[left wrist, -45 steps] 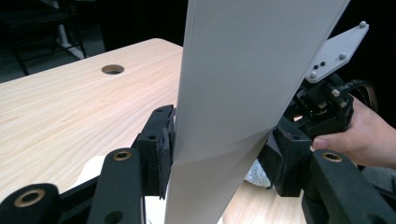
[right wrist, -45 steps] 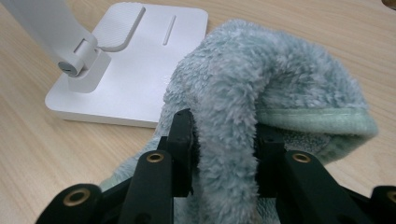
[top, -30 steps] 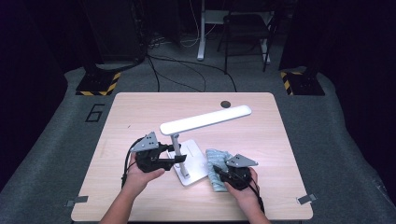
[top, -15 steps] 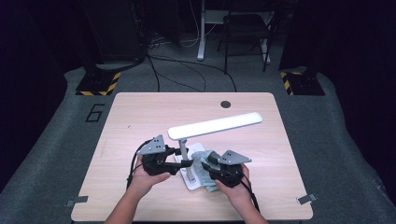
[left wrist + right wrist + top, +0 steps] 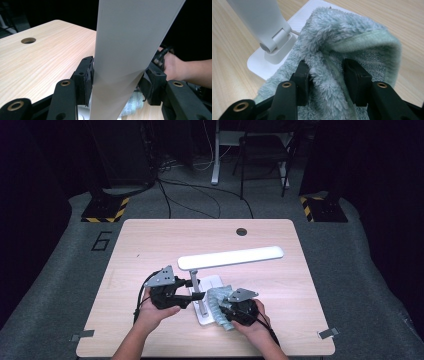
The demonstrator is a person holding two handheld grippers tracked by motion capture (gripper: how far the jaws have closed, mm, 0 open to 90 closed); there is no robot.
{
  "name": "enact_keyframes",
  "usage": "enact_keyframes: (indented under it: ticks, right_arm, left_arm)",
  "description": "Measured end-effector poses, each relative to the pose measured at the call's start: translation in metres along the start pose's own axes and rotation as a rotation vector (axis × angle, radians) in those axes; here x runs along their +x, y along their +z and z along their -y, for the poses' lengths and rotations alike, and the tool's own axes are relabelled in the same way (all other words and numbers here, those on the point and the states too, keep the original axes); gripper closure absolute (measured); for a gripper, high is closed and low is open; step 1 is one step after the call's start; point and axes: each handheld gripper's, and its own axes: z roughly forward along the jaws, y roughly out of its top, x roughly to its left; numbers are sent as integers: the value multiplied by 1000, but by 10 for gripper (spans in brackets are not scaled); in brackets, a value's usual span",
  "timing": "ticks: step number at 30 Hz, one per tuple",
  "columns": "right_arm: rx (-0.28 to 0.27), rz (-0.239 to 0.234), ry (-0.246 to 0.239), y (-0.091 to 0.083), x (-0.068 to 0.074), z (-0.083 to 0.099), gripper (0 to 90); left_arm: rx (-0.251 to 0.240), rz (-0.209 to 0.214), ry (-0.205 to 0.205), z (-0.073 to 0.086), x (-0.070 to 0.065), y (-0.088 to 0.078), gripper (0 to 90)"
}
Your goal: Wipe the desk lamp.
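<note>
At the desk's near edge, the right tongs (image 5: 325,75), just opening, loosely straddle the fluffy pale-green towel (image 5: 352,40) on the white lamp base (image 5: 212,285). The left tongs (image 5: 117,77) clamp the white lamp's upright arm (image 5: 130,45). Steady it while wiping.

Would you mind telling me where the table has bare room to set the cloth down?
Free: the table's left half and the far strip by the cable hole. Crowded: the near middle, around the lamp base and cloth.
</note>
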Motion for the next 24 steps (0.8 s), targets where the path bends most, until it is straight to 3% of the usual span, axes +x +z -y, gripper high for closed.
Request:
enact_keyframes:
  ticks: [2, 3, 4, 5, 8, 9, 10, 11, 14, 17, 18, 20, 24]
  right_arm:
    - [-2, -5, 23, -3, -2, -1, 563]
    - [-45, -30, 95, -11, -7, -5, 529]
    - [-45, -30, 95, -11, -7, -5, 529]
    - [-78, -44, 144, -18, -9, -7, 520]
    - [-72, -13, 130, -24, -9, -7, 518]
    - [-45, 51, 77, -28, -6, -5, 520]
    - [-45, 51, 77, -28, -6, -5, 520]
    - [1, 126, 39, -27, -5, 2, 519]
    - [15, 113, 63, -24, -11, 11, 518]
    - [9, 81, 155, -20, -18, 19, 496]
    - [9, 81, 155, -20, -18, 19, 496]
    - [-40, 59, 208, -24, -20, 18, 470]
    - [-115, 42, 198, -26, -14, 13, 403]
  left_arm:
    - [2, -17, -12, 0, -1, -2, 493]
    - [9, -20, -16, 0, 0, -3, 492]
    - [10, -28, -16, 0, 0, -5, 492]
    - [8, -35, -21, 0, 0, -5, 491]
    - [8, -43, -25, 0, -1, -7, 491]
    - [4, -46, -31, 0, -2, -8, 491]
    - [4, -46, -31, 0, -2, -8, 491]
    - [4, -45, -27, 0, -2, -8, 491]
    - [6, -48, -34, 0, -3, -9, 491]
    - [10, -53, -39, 0, -4, -9, 490]
    - [10, -53, -39, 0, -4, -9, 490]
    - [9, -52, -37, 0, -4, -9, 489]
    - [11, -51, -43, -1, -4, -9, 486]
